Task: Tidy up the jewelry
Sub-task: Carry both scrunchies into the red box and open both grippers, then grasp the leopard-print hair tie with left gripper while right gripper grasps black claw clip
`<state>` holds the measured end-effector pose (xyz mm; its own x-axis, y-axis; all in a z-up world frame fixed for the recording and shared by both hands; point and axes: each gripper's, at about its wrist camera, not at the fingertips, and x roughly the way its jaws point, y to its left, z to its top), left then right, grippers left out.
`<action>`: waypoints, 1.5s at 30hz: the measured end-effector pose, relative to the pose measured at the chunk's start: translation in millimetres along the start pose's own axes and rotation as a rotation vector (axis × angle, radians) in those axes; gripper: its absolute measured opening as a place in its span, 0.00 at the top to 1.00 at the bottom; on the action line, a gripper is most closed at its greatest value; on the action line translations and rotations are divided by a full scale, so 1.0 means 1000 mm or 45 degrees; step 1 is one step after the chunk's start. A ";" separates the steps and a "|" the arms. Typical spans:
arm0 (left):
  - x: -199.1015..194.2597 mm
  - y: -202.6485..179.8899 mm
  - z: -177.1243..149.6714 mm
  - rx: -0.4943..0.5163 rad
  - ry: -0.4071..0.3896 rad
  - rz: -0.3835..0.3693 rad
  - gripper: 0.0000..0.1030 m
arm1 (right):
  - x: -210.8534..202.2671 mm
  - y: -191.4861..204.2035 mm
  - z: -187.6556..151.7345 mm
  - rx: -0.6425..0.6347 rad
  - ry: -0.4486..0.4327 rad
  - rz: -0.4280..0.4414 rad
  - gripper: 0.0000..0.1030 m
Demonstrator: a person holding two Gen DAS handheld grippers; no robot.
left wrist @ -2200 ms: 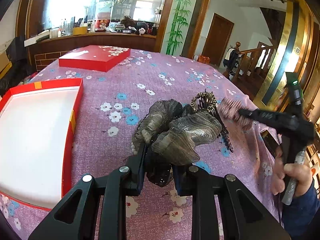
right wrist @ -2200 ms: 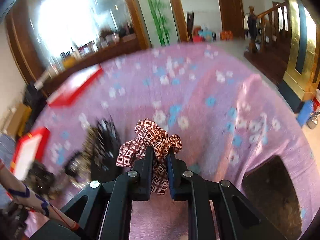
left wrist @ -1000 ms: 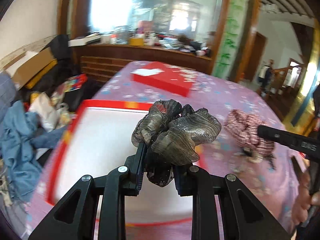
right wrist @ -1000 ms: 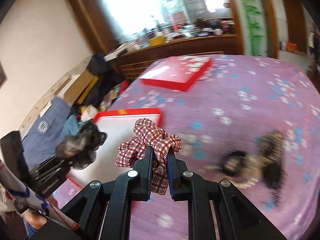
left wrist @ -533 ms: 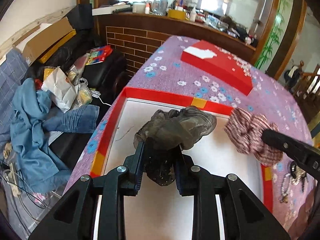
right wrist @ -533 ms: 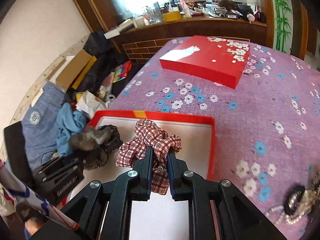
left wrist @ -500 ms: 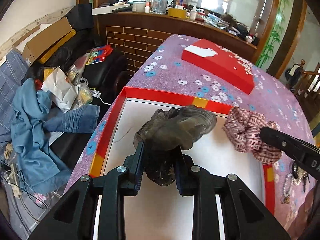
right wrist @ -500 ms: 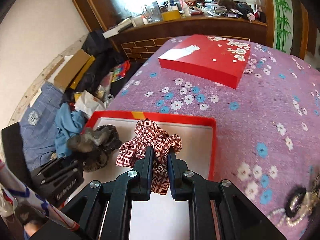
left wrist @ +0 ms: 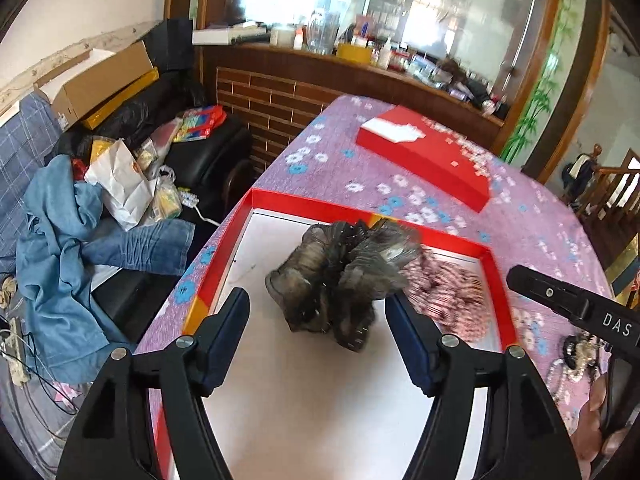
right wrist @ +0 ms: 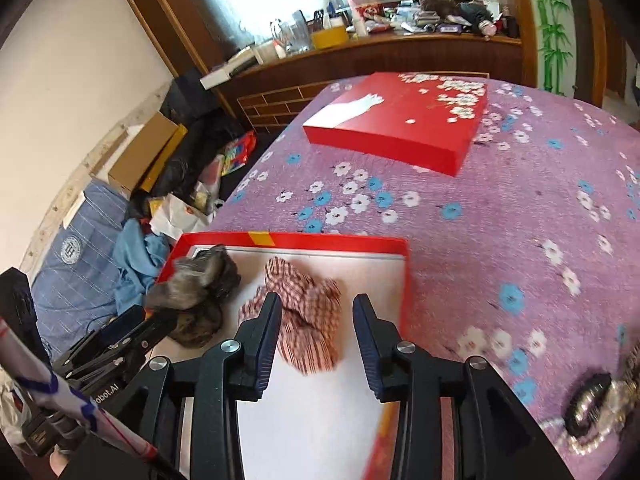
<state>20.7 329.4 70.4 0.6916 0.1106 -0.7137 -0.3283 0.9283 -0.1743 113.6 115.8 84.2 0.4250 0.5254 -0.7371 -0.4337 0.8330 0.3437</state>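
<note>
left wrist view: the left gripper (left wrist: 316, 312) points down into an open red box (left wrist: 224, 264) with a white floor.
left tongs: wide and opening; both blue pads stand clear of the fabric.
grey scrunchie (left wrist: 340, 280): between the 2 left fingers and slightly ahead of their tips, over the white floor, blurred, touched by neither pad.
plaid scrunchie, left wrist view (left wrist: 448, 292): just right of the right finger, inside the box near its right wall, blurred.
right gripper, left wrist view (left wrist: 568, 304): a black bar marked "das" coming in from the right, beyond the box wall.
right wrist view: the right gripper (right wrist: 316, 336) points down at the same box (right wrist: 404, 280) from its other side.
right tongs: parted and opening, narrower than the left pair; the plaid scrunchie (right wrist: 308, 316) lies between and ahead of the 2 fingers, its cloth close to the left pad; whether it touches cannot be told.
grey scrunchie, right wrist view (right wrist: 196, 292): left of the right tongs, in the far left corner of the box, just ahead of the left gripper (right wrist: 120, 340).
red lid (right wrist: 400, 128): well ahead of both tongs, flat on the purple flowered tablecloth (right wrist: 520, 220).
beaded jewelry (right wrist: 600, 404): right of the right tongs, outside the box, on the cloth.
hand (left wrist: 596, 428): lower right of the left tongs, on the right gripper's handle.
</note>
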 end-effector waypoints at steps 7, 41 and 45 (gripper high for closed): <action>-0.032 -0.058 -0.028 0.102 -0.043 -0.113 0.32 | -0.052 -0.021 -0.031 0.010 -0.048 0.048 0.60; 0.021 -0.391 -0.103 0.637 0.151 -0.441 0.45 | -0.179 -0.298 -0.082 0.656 -0.281 -0.121 0.50; 0.041 -0.402 -0.103 0.643 0.203 -0.397 0.87 | -0.181 -0.298 -0.081 0.655 -0.287 -0.120 0.50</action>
<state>114.9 -75.3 41.6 0.5883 -0.2115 -0.7805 0.2466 0.9661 -0.0760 101.3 -242.1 68.0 0.6266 0.4219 -0.6552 0.0332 0.8256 0.5633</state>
